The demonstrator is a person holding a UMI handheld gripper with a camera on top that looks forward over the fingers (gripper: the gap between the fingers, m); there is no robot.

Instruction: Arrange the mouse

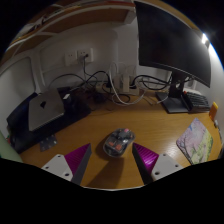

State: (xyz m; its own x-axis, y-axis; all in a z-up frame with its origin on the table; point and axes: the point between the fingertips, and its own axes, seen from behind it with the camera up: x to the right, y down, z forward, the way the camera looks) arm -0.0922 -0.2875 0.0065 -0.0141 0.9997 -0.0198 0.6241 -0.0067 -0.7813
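A grey translucent mouse (pixel 118 143) lies on the wooden desk (pixel 150 125), just ahead of the fingers and roughly centred between them. My gripper (pixel 112 162) is open, its purple pads (pixel 145 157) standing wide apart on either side, with nothing held. The mouse rests on the desk and does not touch either finger.
A large monitor (pixel 170 45) on a stand (pixel 180 100) is at the back right. A silver laptop (pixel 45 110) on a black riser is at the back left. Cables and a power strip (pixel 118 92) run along the wall. A colourful paper (pixel 197 143) lies at the right.
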